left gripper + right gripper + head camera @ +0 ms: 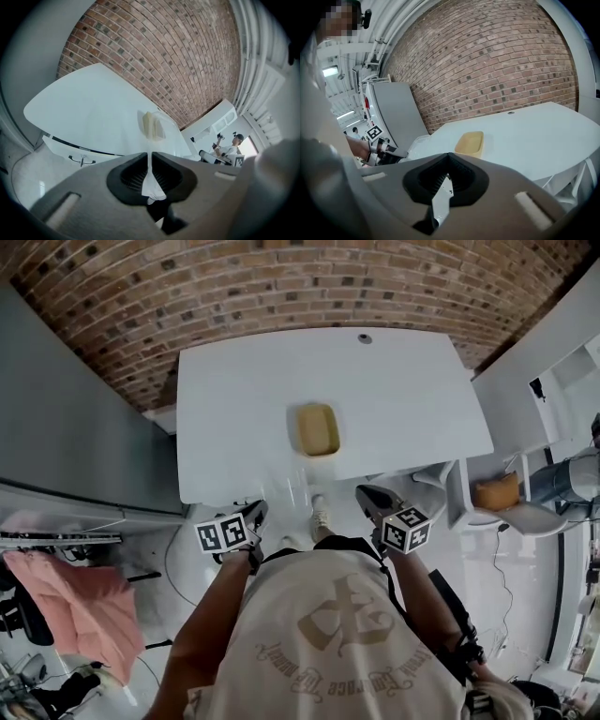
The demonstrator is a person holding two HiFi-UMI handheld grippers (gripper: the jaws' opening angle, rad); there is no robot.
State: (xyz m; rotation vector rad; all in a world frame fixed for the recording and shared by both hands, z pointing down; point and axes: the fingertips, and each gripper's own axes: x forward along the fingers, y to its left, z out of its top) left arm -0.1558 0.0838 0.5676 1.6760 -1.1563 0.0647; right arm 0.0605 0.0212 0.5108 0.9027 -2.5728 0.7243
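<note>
A clear plastic bag (294, 491) hangs at the front edge of the white table (403, 399), stretched between my two grippers. My left gripper (255, 513) is shut on one thin edge of the clear plastic bag (151, 174), which runs up from the jaws. My right gripper (367, 495) is shut on the other edge of the bag (440, 198). A shallow yellow tray (317, 429) sits on the table just beyond the bag. The yellow tray (469, 143) also shows in the right gripper view, as does the left gripper (388, 153).
A grey cabinet (66, 427) stands to the left and a brick wall (234, 287) behind the table. White furniture with an orange object (496, 491) is to the right. Pink cloth (80, 601) lies on the floor at the left. A person (229, 149) stands far off.
</note>
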